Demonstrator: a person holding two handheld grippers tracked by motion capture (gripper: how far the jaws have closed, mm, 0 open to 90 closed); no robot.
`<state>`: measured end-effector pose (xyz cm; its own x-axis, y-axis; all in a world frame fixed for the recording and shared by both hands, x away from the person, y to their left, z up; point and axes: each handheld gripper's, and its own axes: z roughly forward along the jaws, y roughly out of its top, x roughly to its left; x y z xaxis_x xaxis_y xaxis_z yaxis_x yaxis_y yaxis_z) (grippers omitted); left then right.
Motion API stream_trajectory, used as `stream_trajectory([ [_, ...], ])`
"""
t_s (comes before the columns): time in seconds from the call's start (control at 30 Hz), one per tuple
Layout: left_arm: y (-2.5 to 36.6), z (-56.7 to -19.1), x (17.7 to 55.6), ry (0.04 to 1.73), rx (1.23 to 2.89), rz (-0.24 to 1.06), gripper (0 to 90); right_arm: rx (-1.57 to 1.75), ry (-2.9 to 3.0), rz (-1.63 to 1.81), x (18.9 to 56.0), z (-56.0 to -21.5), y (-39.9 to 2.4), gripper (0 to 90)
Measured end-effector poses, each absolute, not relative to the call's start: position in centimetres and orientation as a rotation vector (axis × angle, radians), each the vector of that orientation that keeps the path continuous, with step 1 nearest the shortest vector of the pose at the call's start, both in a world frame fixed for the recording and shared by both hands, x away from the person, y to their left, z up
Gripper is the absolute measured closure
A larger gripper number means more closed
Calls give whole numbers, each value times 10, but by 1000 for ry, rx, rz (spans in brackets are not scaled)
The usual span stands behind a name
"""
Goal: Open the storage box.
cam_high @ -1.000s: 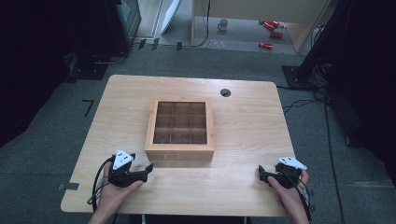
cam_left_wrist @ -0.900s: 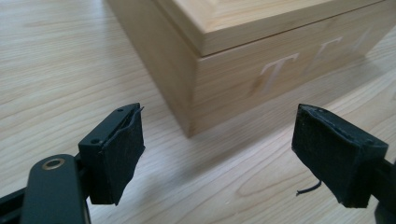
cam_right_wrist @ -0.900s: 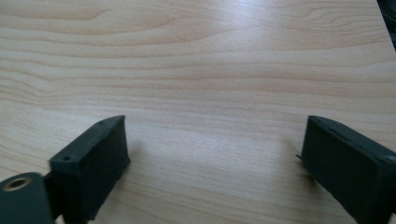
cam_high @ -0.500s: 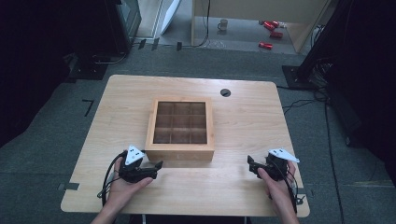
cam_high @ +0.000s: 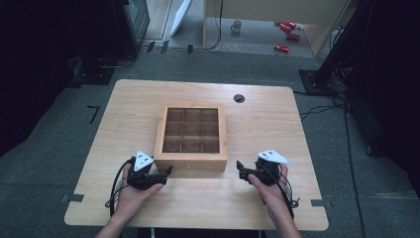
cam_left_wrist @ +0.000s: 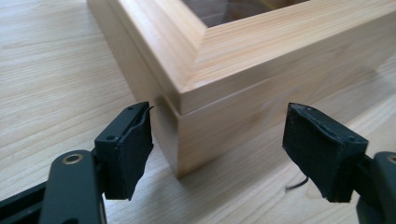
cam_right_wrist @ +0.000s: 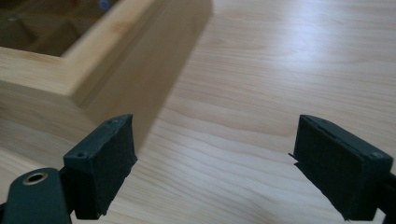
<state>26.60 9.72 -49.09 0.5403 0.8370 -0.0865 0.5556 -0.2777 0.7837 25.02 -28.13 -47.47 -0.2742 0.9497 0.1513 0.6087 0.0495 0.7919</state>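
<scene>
Wooden box [cam_high: 191, 133] with glass lid and 9 compartments sitting mid-table [cam_high: 257, 109], near the front edge. Left claw [cam_high: 164, 173] at the box's front-left corner, jaws just been closing but apart, corner [cam_left_wrist: 175, 121] sitting between the pads with no contact on the right pad [cam_left_wrist: 317, 149]. Right claw [cam_high: 241, 170] just off the front-right corner, jaws apart over bare table with nothing between them, box [cam_right_wrist: 70, 70] off to the side of the left pad [cam_right_wrist: 105, 158].
</scene>
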Motion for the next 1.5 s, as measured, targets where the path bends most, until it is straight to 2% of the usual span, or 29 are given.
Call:
stream_trajectory([
  [0.1,99,-491,267,1134,1956,433,267,1530,1937,1139,255,-468,-267,129],
  [0.2,101,-490,269,1151,1944,428,330,1520,1930,1171,262,-461,-256,136],
  [0.37,104,-490,272,1157,1931,388,333,1505,1947,1218,266,-455,-245,134],
  [0.77,108,-478,272,1141,1898,365,354,1417,2058,1166,255,-474,-220,132],
  [1.17,109,-477,272,1124,1901,384,373,1407,2096,1133,260,-492,-206,133],
  [1.5,110,-473,271,1107,1891,395,378,1409,2050,1173,259,-488,-209,224],
])
